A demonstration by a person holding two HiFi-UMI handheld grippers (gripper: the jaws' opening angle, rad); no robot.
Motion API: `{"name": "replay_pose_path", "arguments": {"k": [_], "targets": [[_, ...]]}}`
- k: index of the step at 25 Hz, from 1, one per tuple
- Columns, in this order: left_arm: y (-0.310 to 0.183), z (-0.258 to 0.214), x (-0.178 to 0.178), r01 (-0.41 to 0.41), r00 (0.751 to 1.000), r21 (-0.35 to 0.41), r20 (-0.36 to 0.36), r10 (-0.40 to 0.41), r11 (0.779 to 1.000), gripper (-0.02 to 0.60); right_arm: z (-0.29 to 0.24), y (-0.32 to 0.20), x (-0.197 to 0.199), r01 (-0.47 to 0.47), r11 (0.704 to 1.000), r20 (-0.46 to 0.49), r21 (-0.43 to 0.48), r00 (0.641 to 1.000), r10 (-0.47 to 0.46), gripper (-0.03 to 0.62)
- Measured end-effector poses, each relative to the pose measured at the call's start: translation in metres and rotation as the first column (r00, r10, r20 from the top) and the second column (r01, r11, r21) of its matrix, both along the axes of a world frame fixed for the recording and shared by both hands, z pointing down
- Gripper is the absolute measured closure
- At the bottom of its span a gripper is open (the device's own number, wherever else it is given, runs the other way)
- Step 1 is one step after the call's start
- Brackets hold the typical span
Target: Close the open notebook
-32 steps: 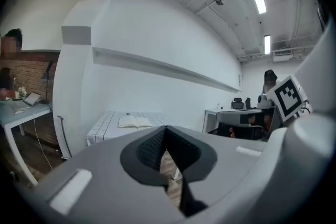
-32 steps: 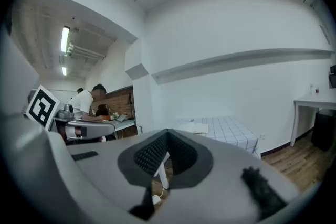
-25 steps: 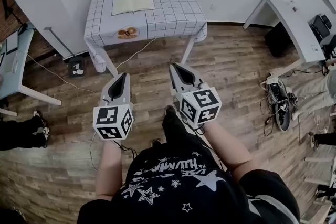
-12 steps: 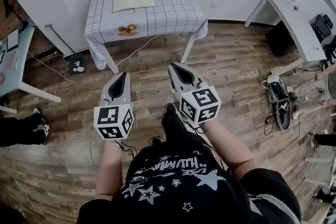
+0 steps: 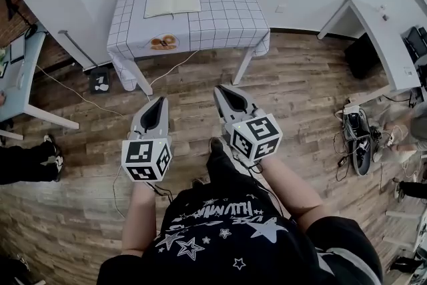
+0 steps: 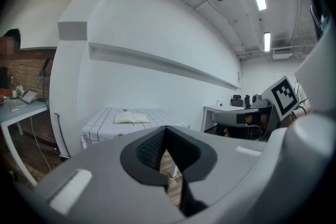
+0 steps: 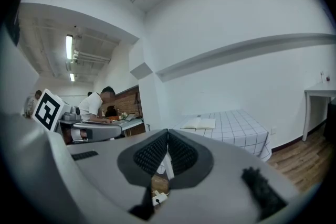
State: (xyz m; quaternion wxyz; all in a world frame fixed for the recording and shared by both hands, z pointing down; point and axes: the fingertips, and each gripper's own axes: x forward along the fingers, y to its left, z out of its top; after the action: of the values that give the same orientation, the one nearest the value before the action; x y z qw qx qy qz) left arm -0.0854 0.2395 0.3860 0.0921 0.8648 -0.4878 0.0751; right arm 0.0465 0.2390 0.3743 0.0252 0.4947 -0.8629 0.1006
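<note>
An open notebook [image 5: 172, 2] lies flat with pale pages up on a table with a white checked cloth [image 5: 223, 13], against the far wall. It also shows small in the left gripper view [image 6: 131, 119] and in the right gripper view [image 7: 198, 124]. My left gripper [image 5: 160, 102] and right gripper [image 5: 220, 89] hang side by side over the wood floor, well short of the table, both pointing toward it. Both are shut with nothing between the jaws [image 6: 165, 131] [image 7: 167, 134].
A plate of food [image 5: 163, 43] sits at the table's near left edge. A cable runs from under the table to a power strip [image 5: 100, 82]. A white desk [image 5: 373, 37] stands at the right, another desk [image 5: 20, 70] at the left. A seated person's legs [image 5: 27, 160] are at far left.
Both grippers have sunk a little in the head view, and the table has shifted slightly to the right. The jaws stay shut.
</note>
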Motion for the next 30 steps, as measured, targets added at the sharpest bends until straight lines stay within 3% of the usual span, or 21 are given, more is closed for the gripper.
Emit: {"name": "replay_pose_path", "arguments": {"k": [16,24,30], "targets": [[-0.138,0.008,0.069,0.023,1.0,-0.031,0.013,-0.023,0.999,0.572,0.005,-0.143,0.076,0.03,1.0,0.033,-0.009,0.999,-0.029,0.579],[-0.168,-0.002,0.091,0.041,0.999,-0.022,0.027,-0.04,0.999,0.572,0.002,-0.177,0.106,0.035,0.999,0.074,-0.009,0.997,-0.034,0.579],[-0.173,0.003,0.081,0.078,0.997,-0.052,0.03,-0.076,0.996,0.572,0.014,-0.194,0.1,0.063,0.997,0.084,-0.036,0.995,-0.06,0.579]]}}
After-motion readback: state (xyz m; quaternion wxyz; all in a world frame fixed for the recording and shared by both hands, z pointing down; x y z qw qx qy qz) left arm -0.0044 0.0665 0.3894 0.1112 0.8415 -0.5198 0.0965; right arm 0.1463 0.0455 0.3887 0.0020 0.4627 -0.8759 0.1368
